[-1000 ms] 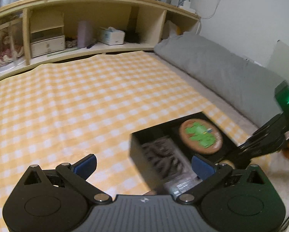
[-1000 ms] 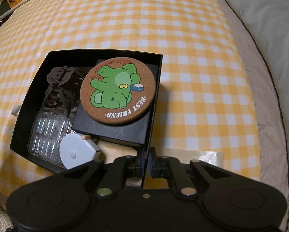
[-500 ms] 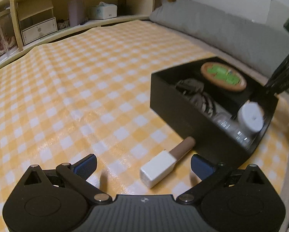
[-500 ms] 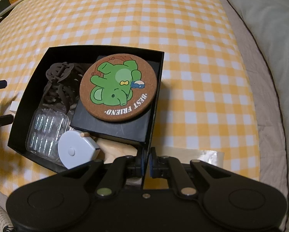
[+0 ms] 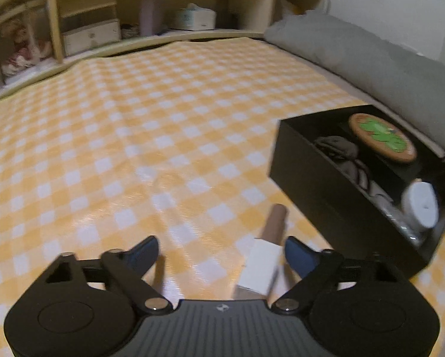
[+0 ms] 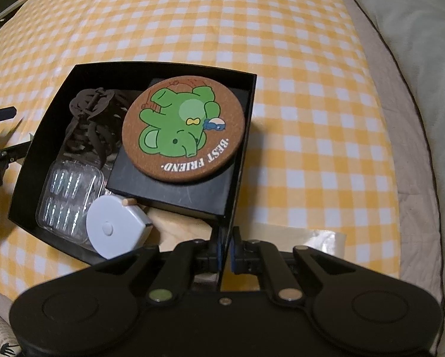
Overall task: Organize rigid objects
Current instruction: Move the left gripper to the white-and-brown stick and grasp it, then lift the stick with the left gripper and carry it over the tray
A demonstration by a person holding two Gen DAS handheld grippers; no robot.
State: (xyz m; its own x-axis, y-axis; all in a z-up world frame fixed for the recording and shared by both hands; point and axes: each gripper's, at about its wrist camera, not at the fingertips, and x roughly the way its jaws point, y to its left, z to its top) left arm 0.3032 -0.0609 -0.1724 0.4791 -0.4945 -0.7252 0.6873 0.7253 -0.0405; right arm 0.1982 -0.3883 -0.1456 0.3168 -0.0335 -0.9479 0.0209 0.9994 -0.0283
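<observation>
On the yellow-checked cloth [image 5: 169, 125], just beside the black box [image 5: 326, 196] wall, lies a small white block with a brown cylindrical end [image 5: 264, 255], between the left gripper [image 5: 221, 253] fingers. Jaws closing, pads not yet on it; right pad close, left pad well apart.

Right gripper [image 6: 226, 250] clenched on the box's thin near wall [image 6: 231, 208], one pad inside, one outside.

Box contents: round cork coaster with green elephant, "BEST FRIEND" [image 6: 183, 132], resting on a smaller black box [image 6: 175, 190]; dark brown hair claw clips [image 6: 91, 125] at the far left; clear blister case [image 6: 70, 196]; white tape measure [image 6: 115, 229] at the near corner; pale wooden piece [image 6: 181, 229] under it.

Beyond: grey pillow [image 5: 356, 56], wooden shelf [image 5: 133, 9].
</observation>
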